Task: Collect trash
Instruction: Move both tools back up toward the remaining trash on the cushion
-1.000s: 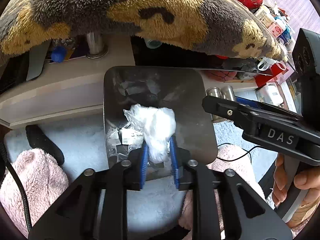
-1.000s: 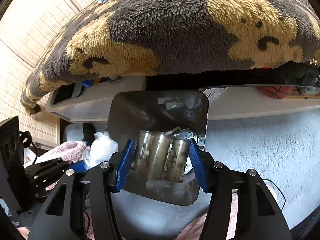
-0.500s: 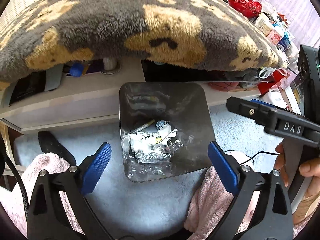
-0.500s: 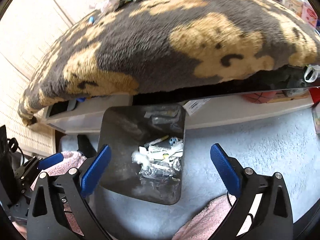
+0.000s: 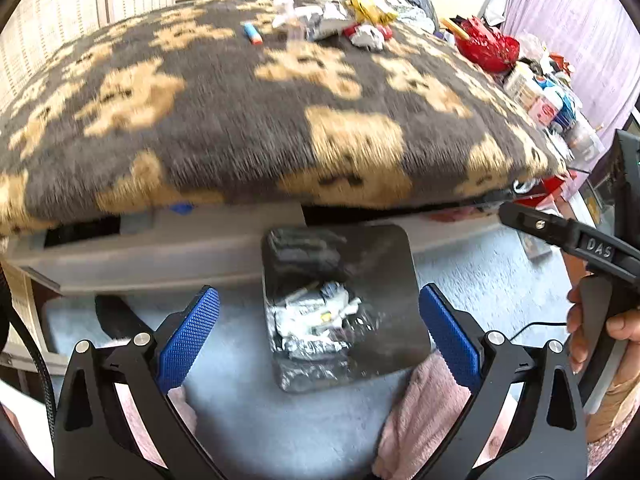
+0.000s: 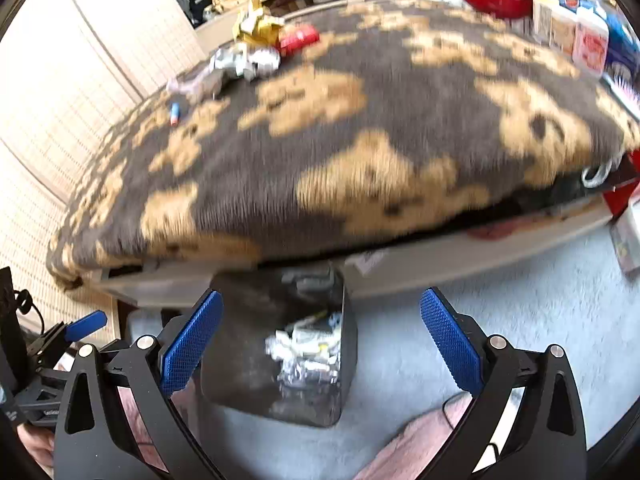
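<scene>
Blurred blanket (image 5: 256,128) overhangs the bin (image 5: 340,304); each hand-held gripper (image 5: 320,336) (image 6: 320,340) gapes empty.

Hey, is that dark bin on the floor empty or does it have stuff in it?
Partly filled. The bin holds crumpled wrappers at its bottom; dark inner walls show above them.
</scene>
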`<state>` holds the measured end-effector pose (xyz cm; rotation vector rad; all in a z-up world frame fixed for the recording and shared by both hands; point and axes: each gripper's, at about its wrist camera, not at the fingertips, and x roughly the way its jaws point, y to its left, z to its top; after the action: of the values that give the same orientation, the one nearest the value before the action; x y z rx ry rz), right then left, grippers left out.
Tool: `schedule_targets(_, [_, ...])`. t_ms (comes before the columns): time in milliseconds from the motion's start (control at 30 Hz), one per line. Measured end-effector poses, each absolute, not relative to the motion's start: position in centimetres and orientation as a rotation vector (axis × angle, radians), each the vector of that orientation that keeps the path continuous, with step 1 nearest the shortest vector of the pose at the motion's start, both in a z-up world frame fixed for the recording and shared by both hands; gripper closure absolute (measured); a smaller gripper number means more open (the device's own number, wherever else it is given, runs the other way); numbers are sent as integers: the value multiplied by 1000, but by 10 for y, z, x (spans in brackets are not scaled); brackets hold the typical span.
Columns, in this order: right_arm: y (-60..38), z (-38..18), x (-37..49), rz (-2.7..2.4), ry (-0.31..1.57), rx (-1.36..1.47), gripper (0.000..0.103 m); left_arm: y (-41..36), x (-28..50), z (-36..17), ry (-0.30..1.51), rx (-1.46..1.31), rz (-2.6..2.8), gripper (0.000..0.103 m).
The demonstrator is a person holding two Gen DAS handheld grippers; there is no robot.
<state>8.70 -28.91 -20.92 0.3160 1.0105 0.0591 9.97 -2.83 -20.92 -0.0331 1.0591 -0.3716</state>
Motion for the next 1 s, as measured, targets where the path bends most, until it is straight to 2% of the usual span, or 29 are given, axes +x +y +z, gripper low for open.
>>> schedule_targets(233, [-293,-178,133,64,927,309,4,-17,149,-190,1016,-44,-334,8])
schedule_targets(467, [-283,-174,190,68,913,286,4,-19,204,-179,973,-10,-305,10])
schedule_targets(600, [-276,-172,219,70,895,276,4,-20,238,-176,956,-14,-298,22])
schedule_targets(633, [-275,-171,227,71,883,273,6,-18,250,-175,948,-25,-293,29])
schedule_targets(667, [-273,-170,234,72,870,270,7,-18,256,-174,944,-34,-288,37])
schedule_targets(767, [-271,-169,252,83,853,277,24,-17,283,-175,938,-60,-272,53])
schedule_targets(833, [-269,-171,267,89,856,278,38,-18,299,-179,944,-64,-263,56])
schedule_targets(933, [-265,-173,284,95,852,265,46,-20,317,-184,952,-55,-251,59])
schedule_targets(1000, [-261,-175,294,101,853,251,48,-21,325,-186,951,-46,-244,59])
